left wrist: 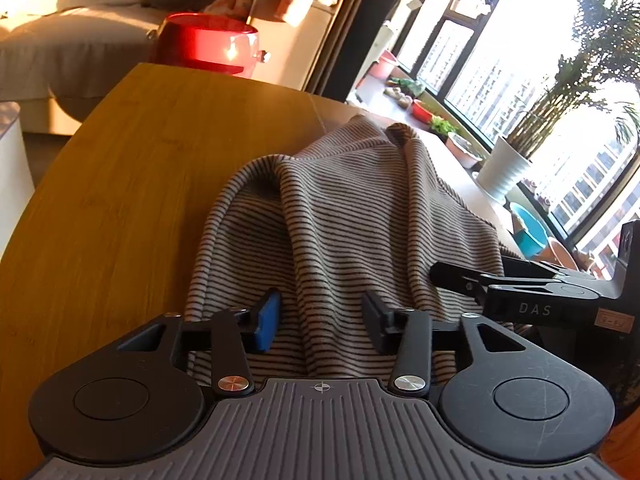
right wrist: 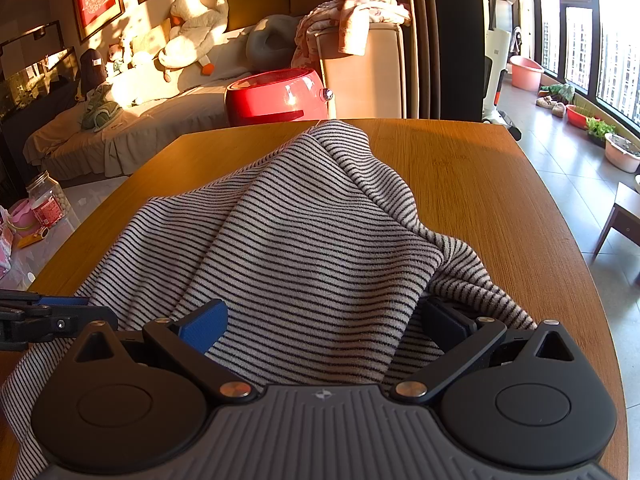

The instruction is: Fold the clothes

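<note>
A striped garment [right wrist: 304, 240] — pale with thin dark stripes — lies bunched on a wooden table [right wrist: 500, 184], its cloth rumpled into a ridge that runs away from both cameras toward the table's far edge. Its near hem hangs toward the two grippers at the near side.

The left gripper [left wrist: 320, 322] sits low over the near part of the garment. Its jaws stand part-way apart with a fold of the striped cloth rising between them; the blue pad [left wrist: 269, 320] and the dark pad opposite do not visibly press on the fabric, so it reads as released rather than gripping.

The right gripper [right wrist: 324, 326] is just beside it, to the left gripper's right, and also over the near hem. Its jaws are spread wide, with a broad swell of cloth lying between the fingers and draping over the right one; nothing is pinched.

Beyond the table stands a red round appliance [right wrist: 278, 94], then a sofa [right wrist: 160, 120] with a plush goose [right wrist: 192, 36]. Tall windows [left wrist: 520, 60] and a potted plant [left wrist: 506, 168] line the sunlit side.
</note>
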